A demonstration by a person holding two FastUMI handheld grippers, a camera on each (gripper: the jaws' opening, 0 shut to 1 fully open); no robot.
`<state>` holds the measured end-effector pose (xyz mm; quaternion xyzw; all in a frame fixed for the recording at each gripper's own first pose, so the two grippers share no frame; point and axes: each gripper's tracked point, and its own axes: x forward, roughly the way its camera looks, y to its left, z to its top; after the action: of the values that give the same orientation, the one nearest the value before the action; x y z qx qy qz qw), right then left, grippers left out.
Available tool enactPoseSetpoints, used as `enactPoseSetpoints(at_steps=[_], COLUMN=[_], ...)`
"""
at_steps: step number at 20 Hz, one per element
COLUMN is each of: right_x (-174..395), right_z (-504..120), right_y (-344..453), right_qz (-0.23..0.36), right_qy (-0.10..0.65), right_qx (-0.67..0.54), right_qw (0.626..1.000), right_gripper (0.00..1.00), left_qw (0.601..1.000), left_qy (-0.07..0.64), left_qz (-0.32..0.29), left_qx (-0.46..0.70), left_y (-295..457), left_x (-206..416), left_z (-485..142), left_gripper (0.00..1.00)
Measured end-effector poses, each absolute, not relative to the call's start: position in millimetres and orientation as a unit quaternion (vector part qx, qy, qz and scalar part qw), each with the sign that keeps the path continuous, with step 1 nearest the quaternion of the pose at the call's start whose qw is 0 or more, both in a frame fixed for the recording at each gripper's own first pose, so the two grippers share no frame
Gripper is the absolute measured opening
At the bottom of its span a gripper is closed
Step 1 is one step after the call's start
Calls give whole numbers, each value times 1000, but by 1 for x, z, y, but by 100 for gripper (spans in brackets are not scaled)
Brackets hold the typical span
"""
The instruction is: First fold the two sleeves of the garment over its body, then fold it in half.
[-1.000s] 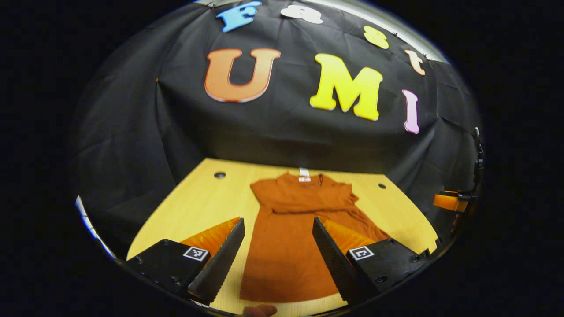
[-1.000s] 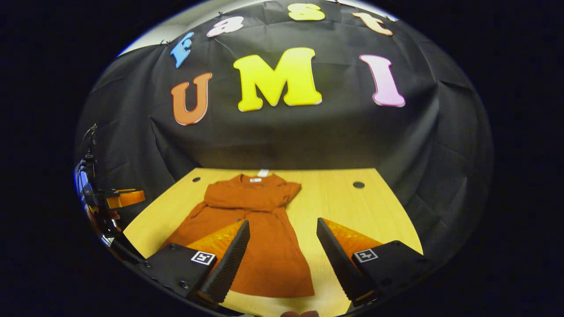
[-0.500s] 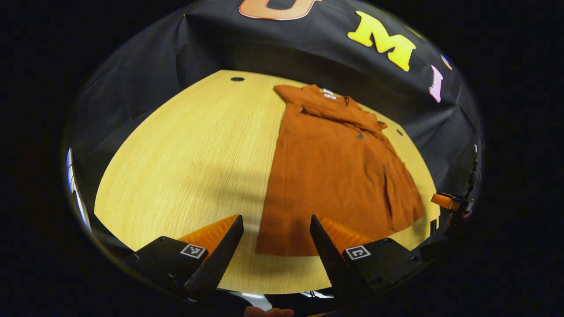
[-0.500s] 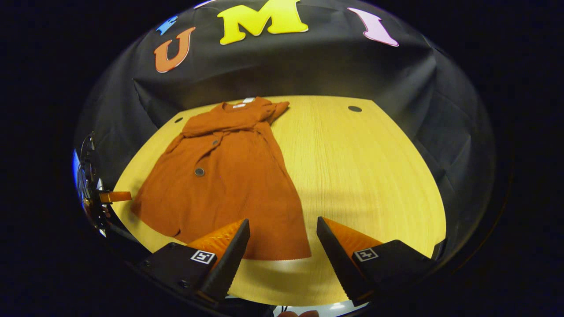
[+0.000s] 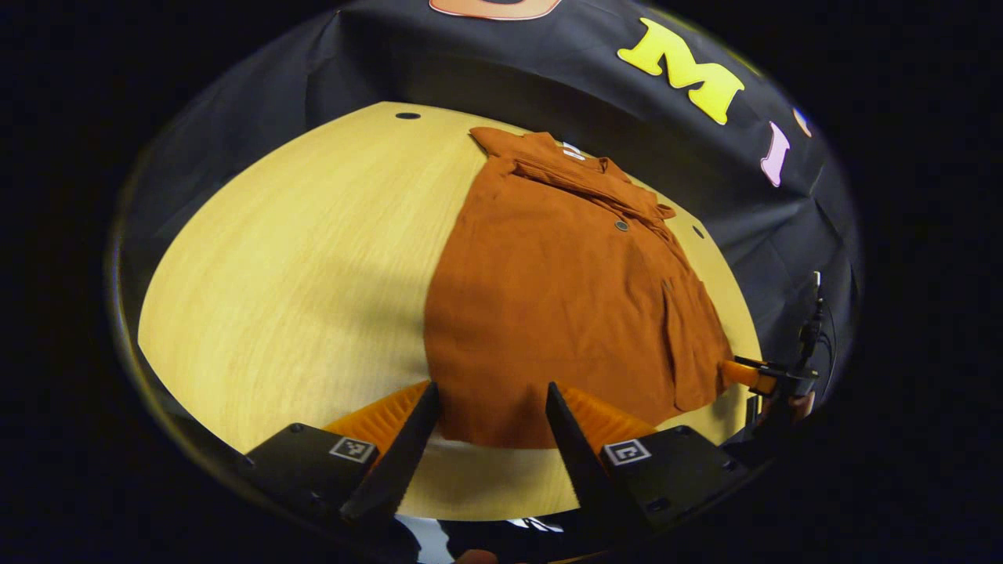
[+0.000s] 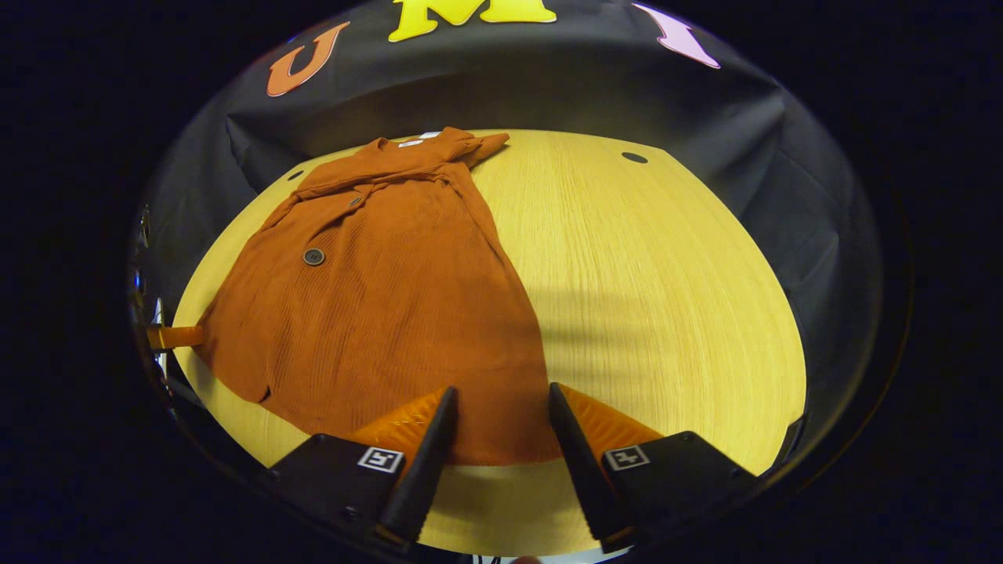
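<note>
We have the dress [image 5: 564,298] lying flat on the wooden table [image 5: 298,258], collar toward the black cloth wall [image 5: 486,70] and hem toward us. Both short sleeves look folded in over the chest already, so we judge the fold in half is what remains.

The cloth looks soft, light and ribbed, so we expect it to sag and drape as soon as it is lifted, and to drag along the wood if pulled low. It is not fragile. The buttons [image 6: 313,256] down the front will add a little stiffness along that line. We would take hold at the two hem corners, pinching the edge itself, and carry both up to the collar together so the fold stays square.

Our left gripper [image 5: 490,419] stands with its fingers apart over the hem's left corner, gripping nothing. Our right gripper [image 6: 497,419] is likewise spread, straddling the hem's right corner without pinching it.

We cannot tell whether the fingertips touch the cloth or hover just above it. The folded sleeves are small and far off, so their exact lie is hard to make out. A white tag [image 5: 573,151] at the collar is too small to read. The hem's flared far corner bends away in each view.
</note>
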<state>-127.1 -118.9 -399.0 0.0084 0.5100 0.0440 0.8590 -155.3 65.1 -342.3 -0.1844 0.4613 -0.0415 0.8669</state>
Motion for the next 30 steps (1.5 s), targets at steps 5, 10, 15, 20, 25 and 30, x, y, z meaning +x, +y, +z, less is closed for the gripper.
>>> enactPoseSetpoints(at_steps=[5,10,15,20,25,30], right_x=[-125,-106,-58,6,99,215], right_z=[-398,-371,-305,-238,-194,-177], right_y=[-101,-103,-93,-93,-82,-54], right_qz=[52,53,74,86,107,134], right_qy=[528,514,455,392,347,319], right_qx=[67,103,114,132,123,89], right_qw=[845,850,880,907,923,934], right_gripper=[10,1,0,1,1,0], left_qw=[860,879,905,931,941,938], left_qy=[474,441,390,329,300,305], left_qz=[-20,-14,-52,-75,-90,-110], left_qx=[-189,-182,-162,-136,-127,-122], left_y=[67,76,72,82,92,97], left_x=[-151,-135,-90,-28,64,178], left_z=[-347,-313,-246,-178,-126,-114], left_gripper=[27,4,3,3,3,3])
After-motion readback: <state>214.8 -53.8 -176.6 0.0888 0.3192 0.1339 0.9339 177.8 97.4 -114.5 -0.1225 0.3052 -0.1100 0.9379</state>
